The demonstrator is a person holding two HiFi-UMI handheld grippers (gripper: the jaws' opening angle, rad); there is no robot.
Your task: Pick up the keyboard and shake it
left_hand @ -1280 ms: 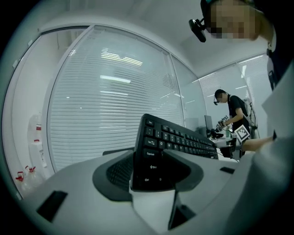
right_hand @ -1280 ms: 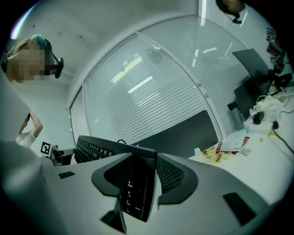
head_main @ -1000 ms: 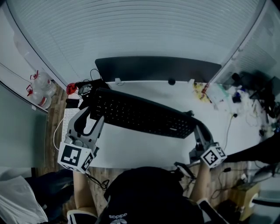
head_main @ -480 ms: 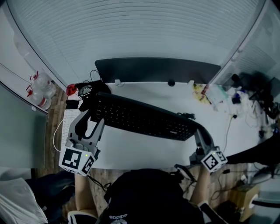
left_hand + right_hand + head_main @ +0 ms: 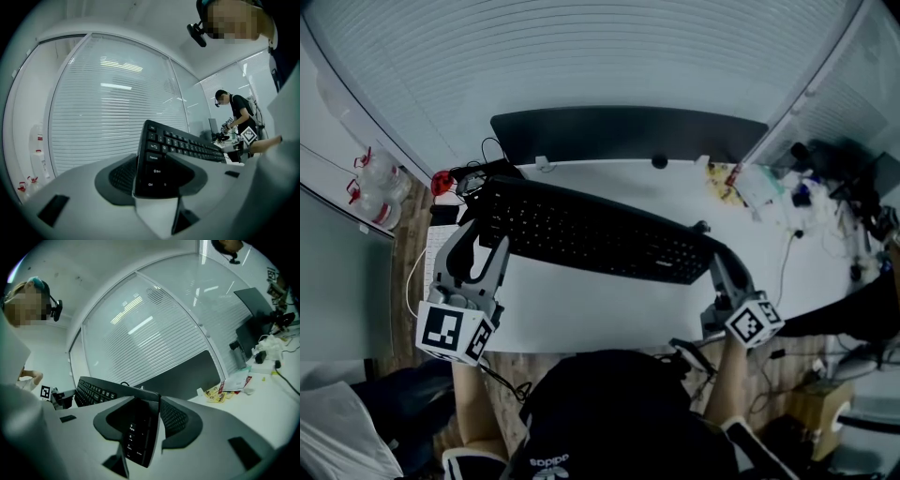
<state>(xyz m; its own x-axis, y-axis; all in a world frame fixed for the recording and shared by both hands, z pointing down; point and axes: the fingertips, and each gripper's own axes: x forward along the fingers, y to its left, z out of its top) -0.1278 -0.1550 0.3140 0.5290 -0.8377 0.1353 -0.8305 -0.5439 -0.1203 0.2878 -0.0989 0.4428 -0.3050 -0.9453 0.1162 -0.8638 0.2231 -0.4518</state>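
A long black keyboard (image 5: pixel 591 239) hangs in the air above the white desk (image 5: pixel 609 319), held by both ends. My left gripper (image 5: pixel 487 230) is shut on its left end; in the left gripper view the keyboard (image 5: pixel 161 161) stands on edge between the two pads, keys facing right. My right gripper (image 5: pixel 712 255) is shut on the right end; in the right gripper view the number-pad end of the keyboard (image 5: pixel 140 432) is clamped between the jaws. The keyboard slopes down to the right in the head view.
A dark monitor (image 5: pixel 628 136) stands at the desk's far edge, before a blind-covered window. Cables and a red object (image 5: pixel 442 183) lie at the far left. Papers, cables and clutter (image 5: pixel 769 197) cover the right side. Another person (image 5: pixel 236 112) works in the background.
Both grippers and the keyboard have shifted a little up and left in the head view; the grip on both ends is unchanged.
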